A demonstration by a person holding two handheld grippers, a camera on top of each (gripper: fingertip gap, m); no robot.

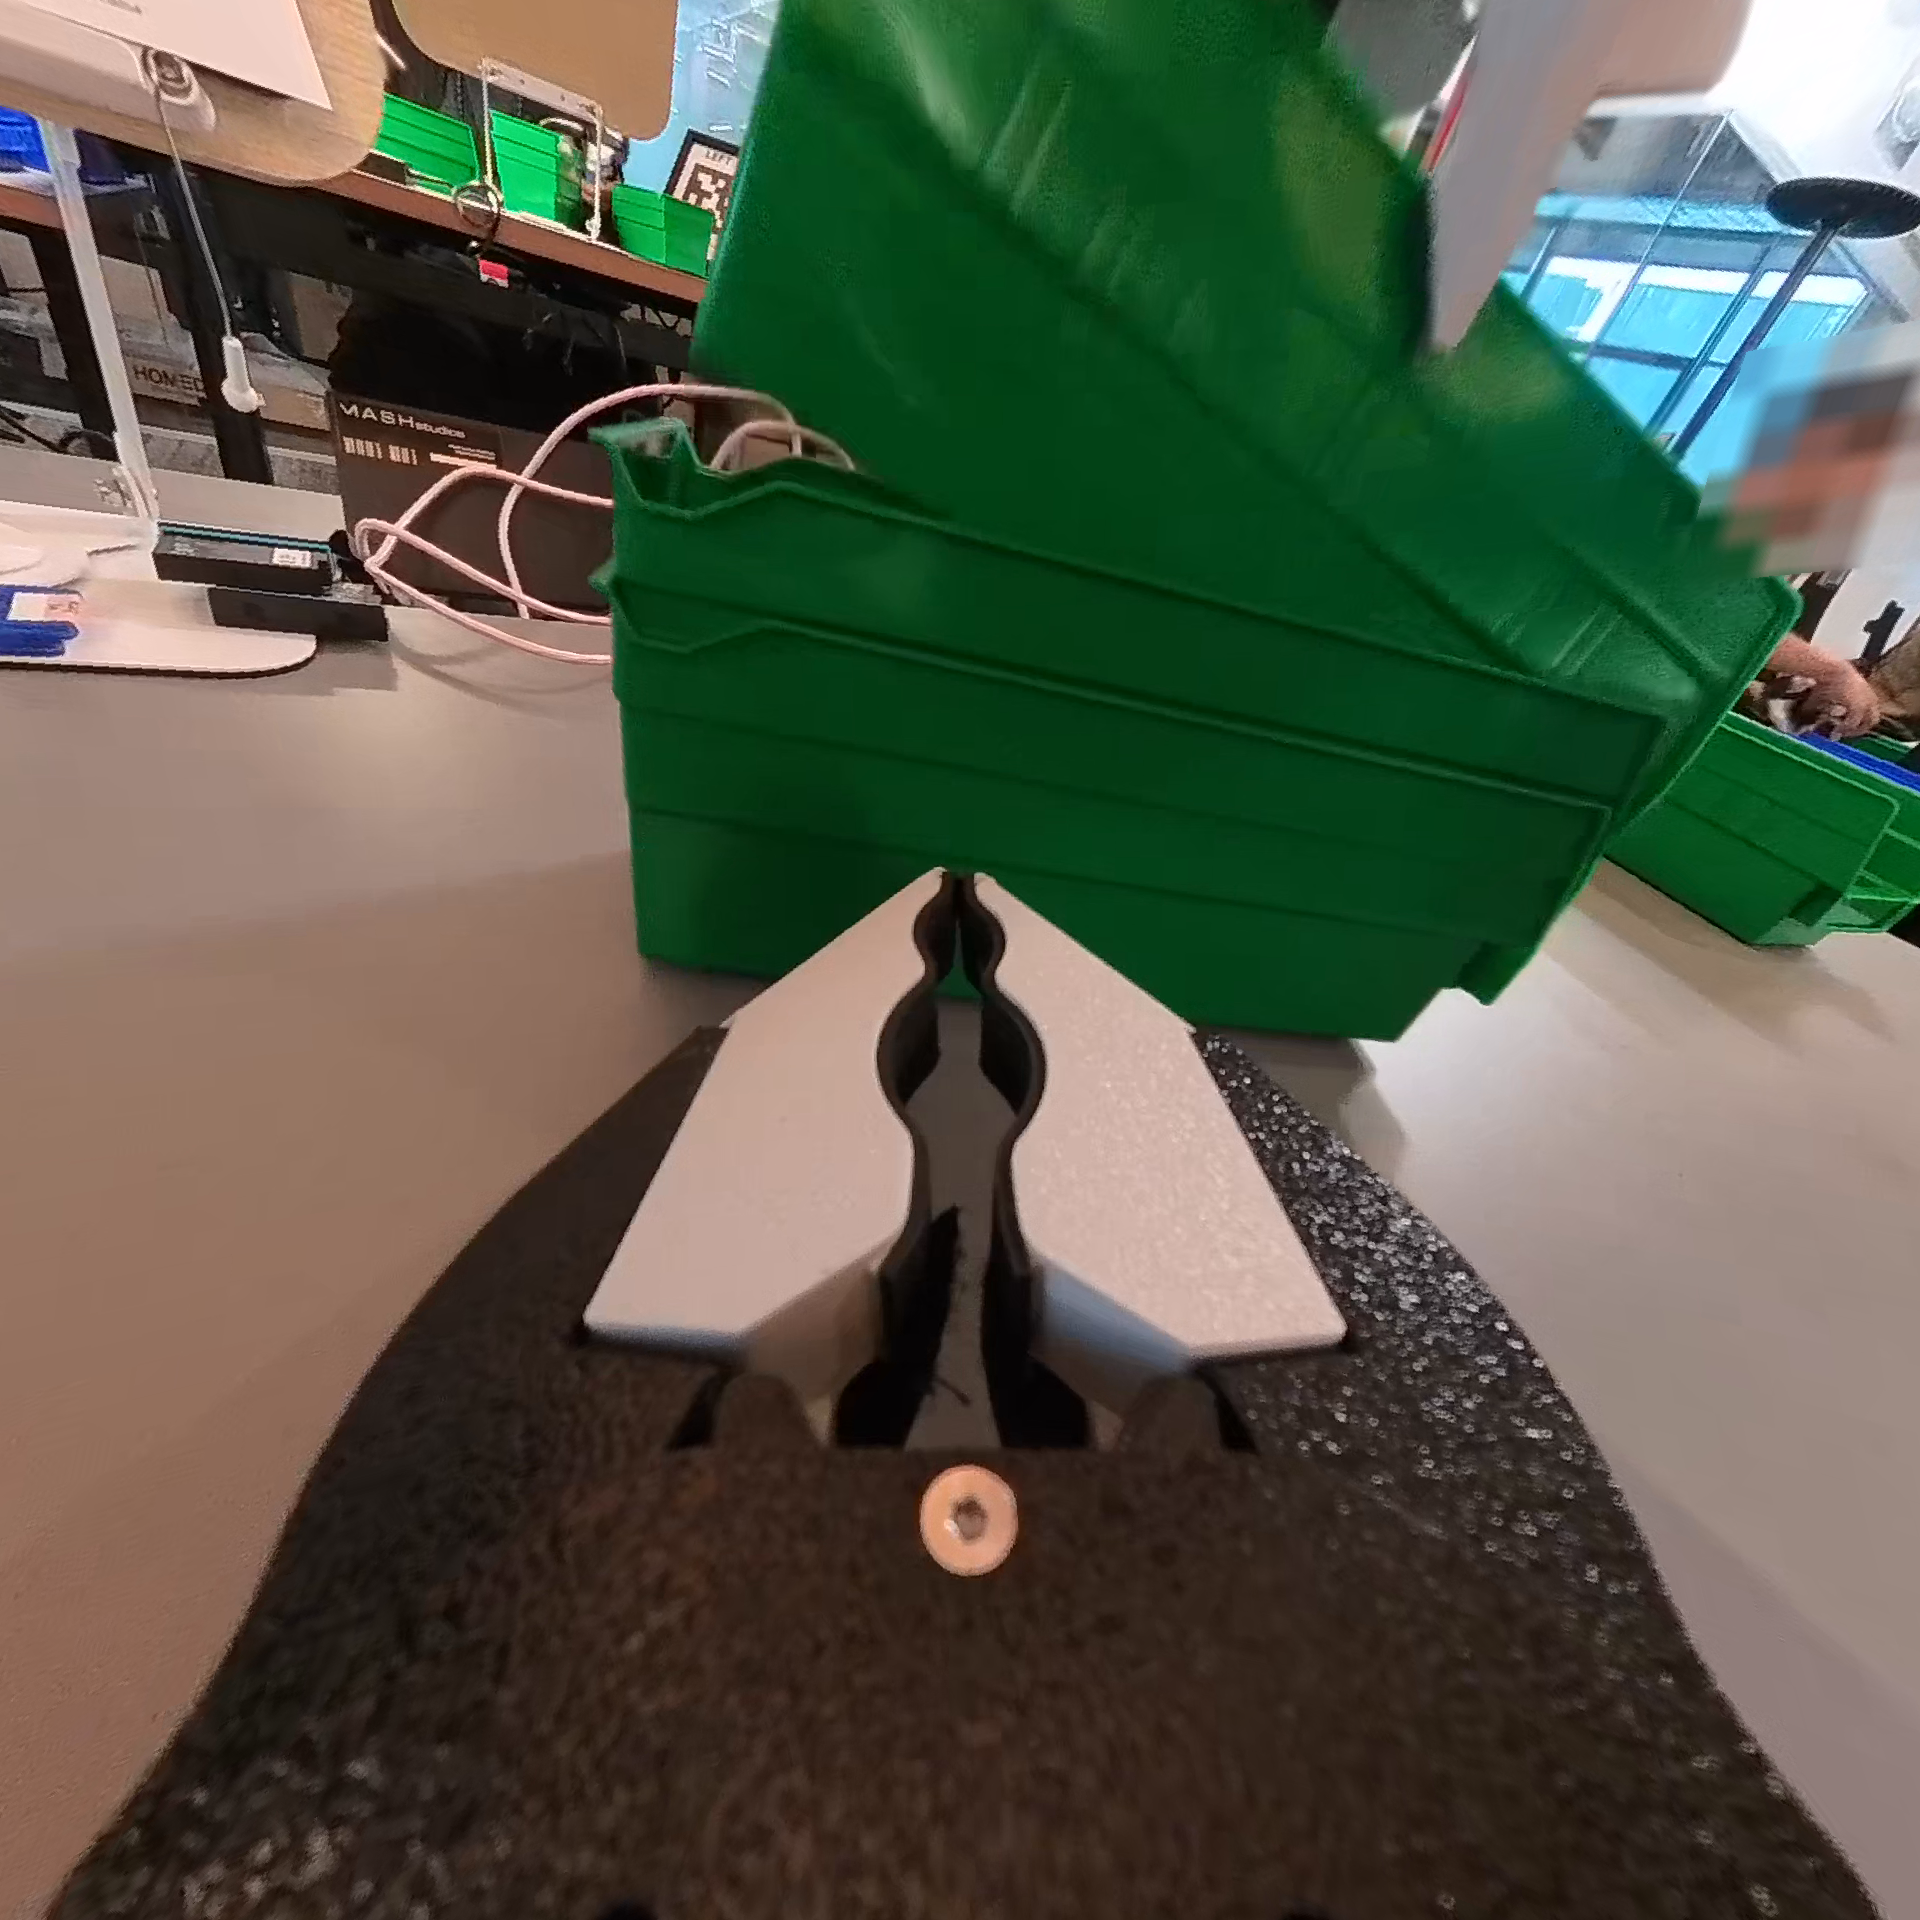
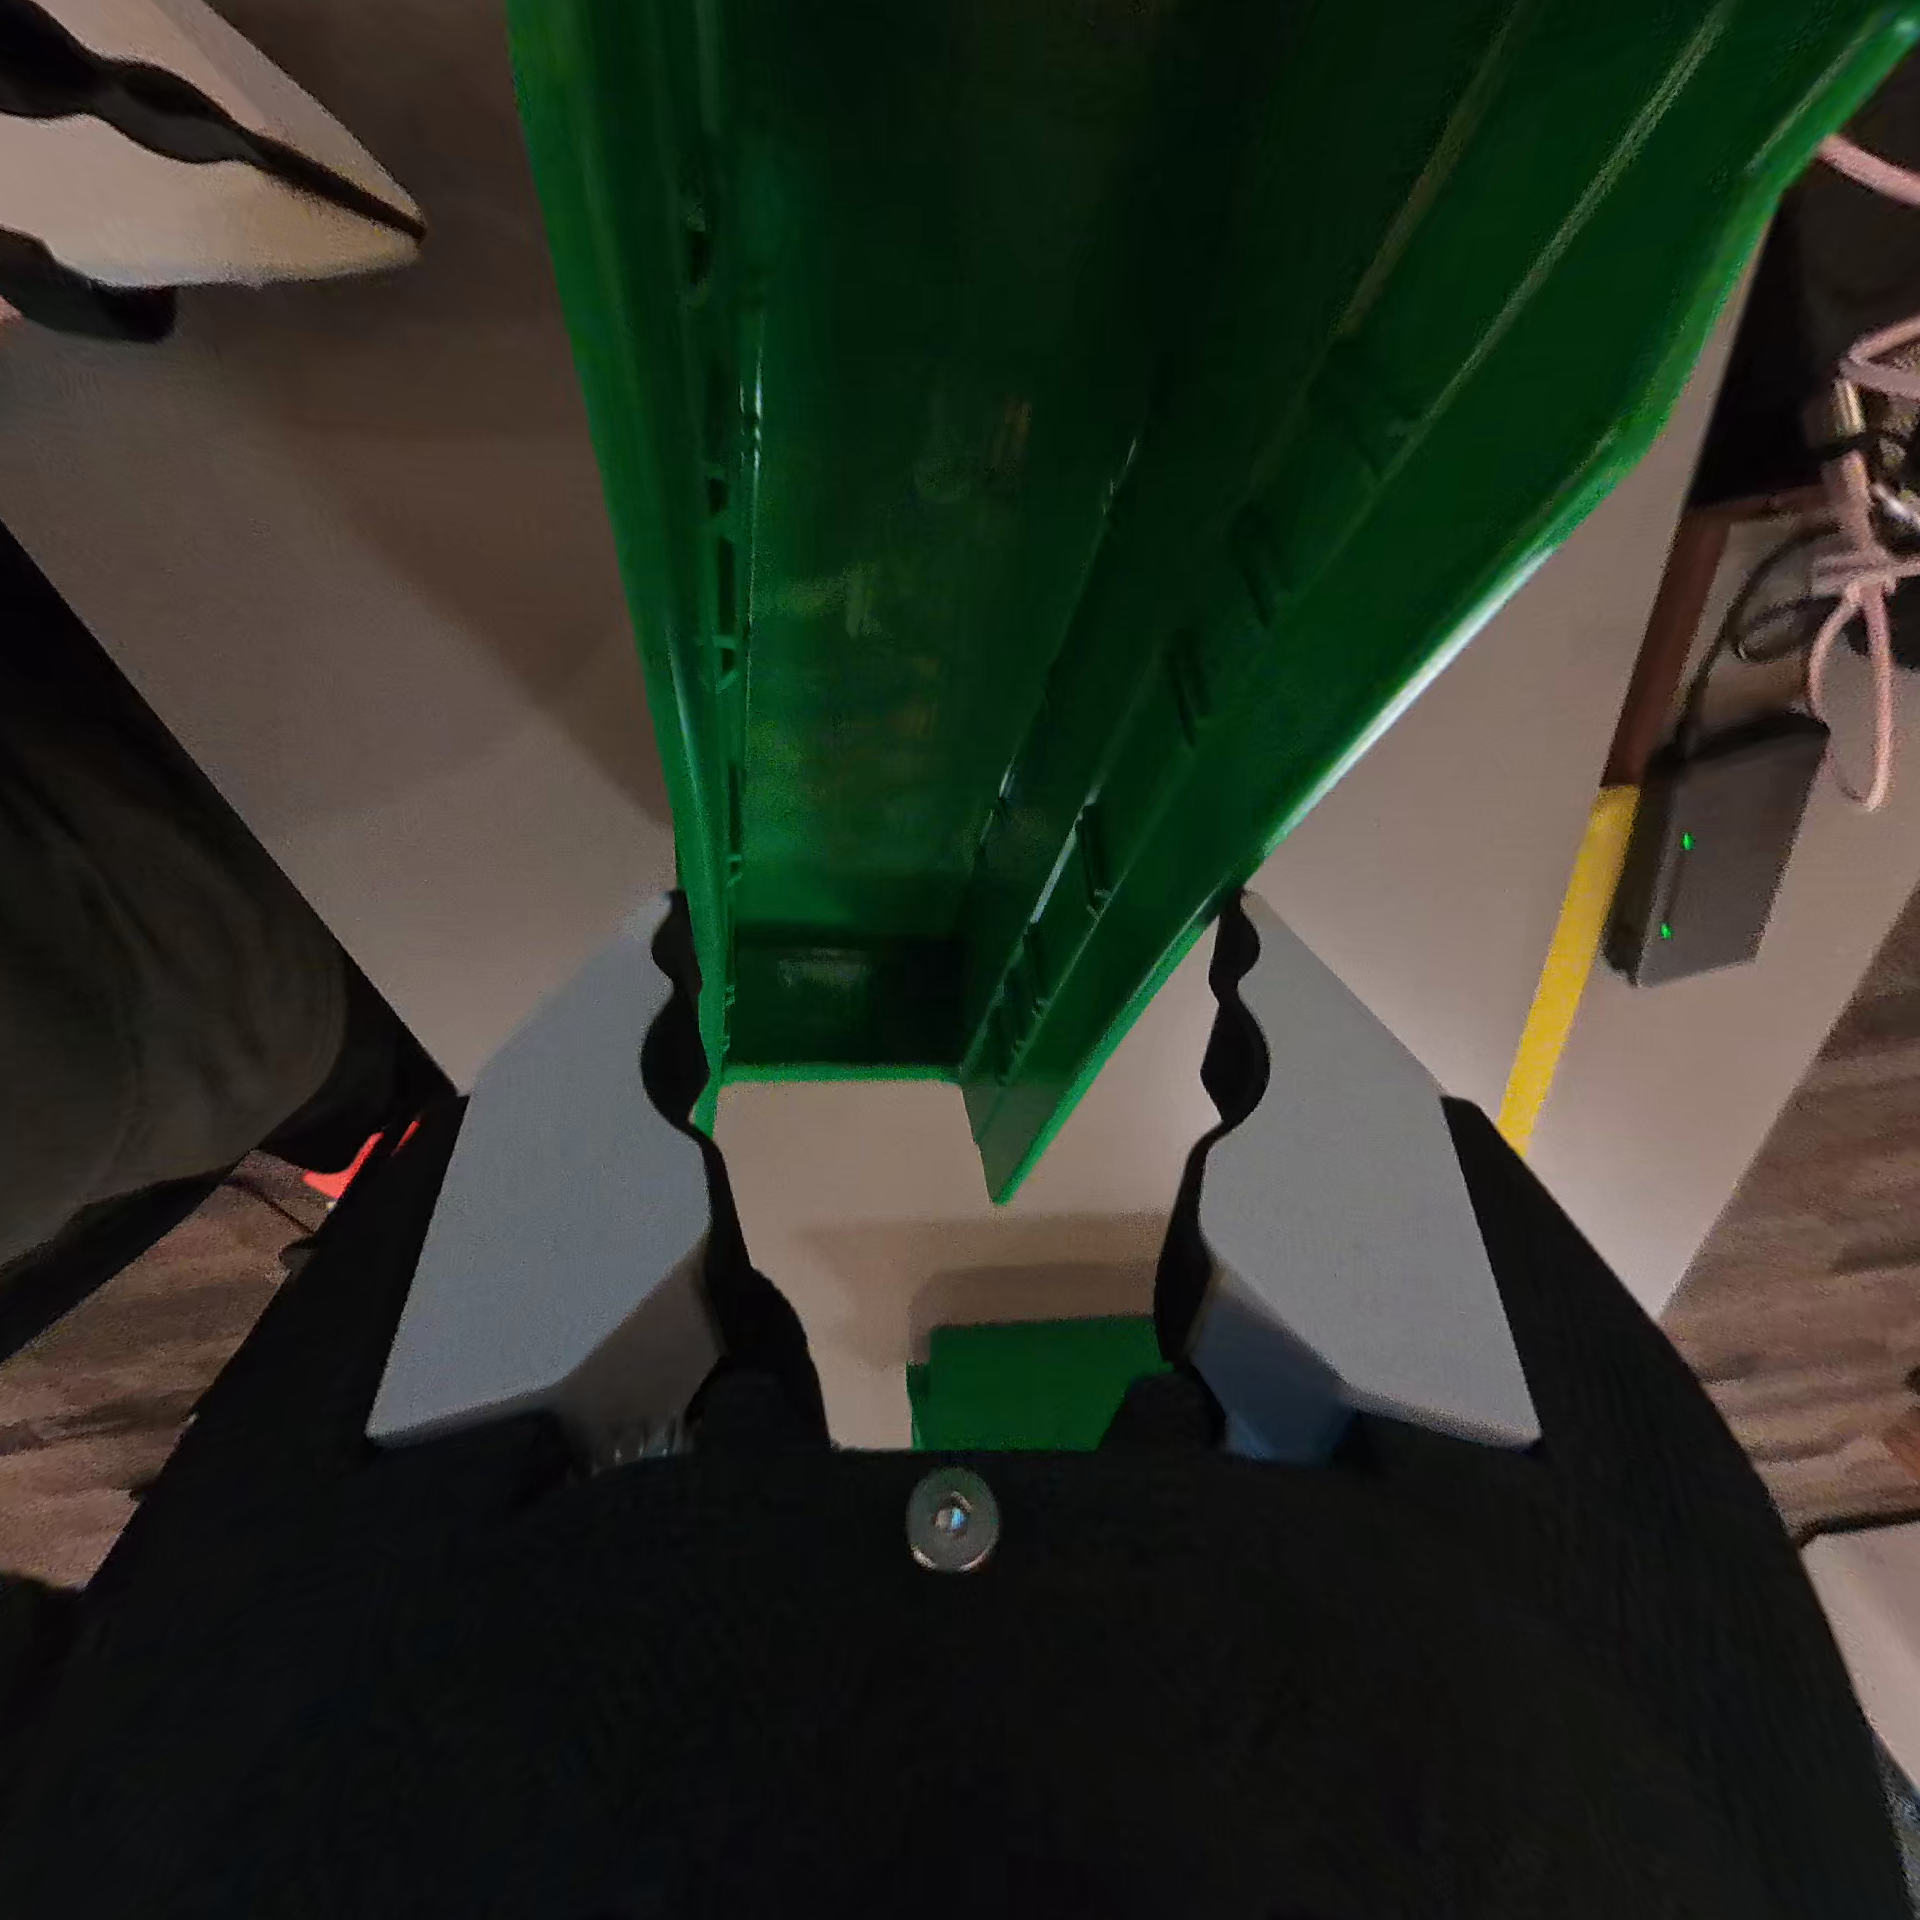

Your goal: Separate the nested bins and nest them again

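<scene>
A green bin tilts over the stack, one end high, while both grippers attend.

The tilted bin (image 1: 1091, 343) leans down to the right, its low end on the stack of bins (image 1: 1039, 748) on the grey table (image 1: 312, 935), its long axis running away from the right gripper (image 2: 961, 935). That gripper's jaws are spread either side of the bin's near end; whether they press it I cannot tell. The left gripper (image 1: 961, 883), clenched and empty, sits low just before the stack's base, so the right is nearer.
</scene>
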